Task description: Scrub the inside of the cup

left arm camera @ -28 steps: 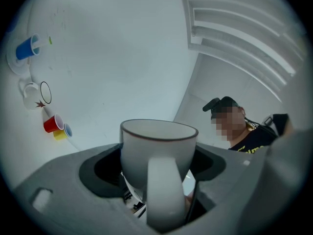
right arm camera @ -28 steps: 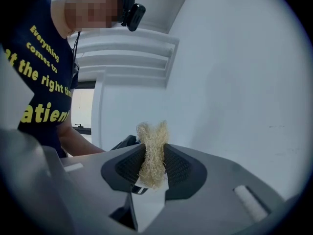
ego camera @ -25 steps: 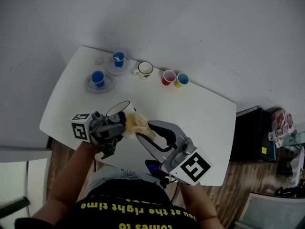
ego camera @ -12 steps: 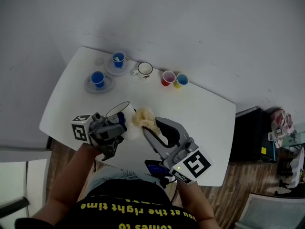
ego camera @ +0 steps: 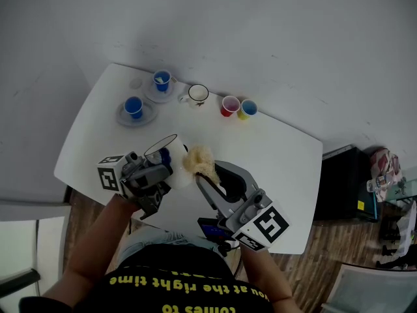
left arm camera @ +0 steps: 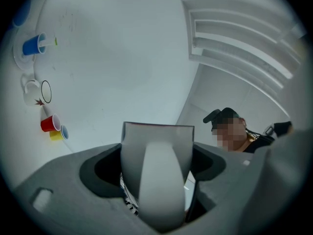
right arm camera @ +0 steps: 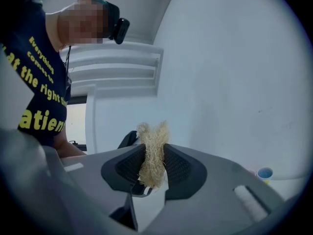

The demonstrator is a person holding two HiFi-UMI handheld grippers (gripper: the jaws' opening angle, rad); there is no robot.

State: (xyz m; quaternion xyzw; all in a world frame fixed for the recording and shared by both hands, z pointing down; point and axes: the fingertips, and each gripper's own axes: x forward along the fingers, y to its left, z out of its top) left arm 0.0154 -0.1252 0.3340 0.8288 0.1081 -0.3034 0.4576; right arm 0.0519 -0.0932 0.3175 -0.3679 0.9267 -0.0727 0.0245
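**A:** Head view. What does the left claw [ego camera: 159, 165] hold?

**B:** The white cup [ego camera: 174, 169], pinched by its wall and raised above the near part of the white worktop [ego camera: 280, 155]. Its mouth is tilted up and away from the person. In the left gripper view the jaws press on either side of the cup, and its handle [left arm camera: 159, 190] faces the camera.

**A:** And the right claw [ego camera: 207, 175]?

**B:** Clamped on a tuft of pale, fibrous scrub pad [ego camera: 197, 160]. The right gripper view shows the fibres squeezed between the two dark pads [right arm camera: 178, 168] and sprouting past their tips.

**A:** Where is the scrub pad relative to the cup?

**B:** Just beside the cup's outer wall, on its right and outside the mouth. Contact cannot be judged.

**A:** Remaining objects?

**B:** Along the worktop's far edge, well apart from both claws: a near blue cup [ego camera: 133, 106], a far blue cup [ego camera: 162, 80], a white mug [ego camera: 197, 94] with a dark rim, then a red cup [ego camera: 230, 105] and a yellow cup [ego camera: 248, 109] side by side
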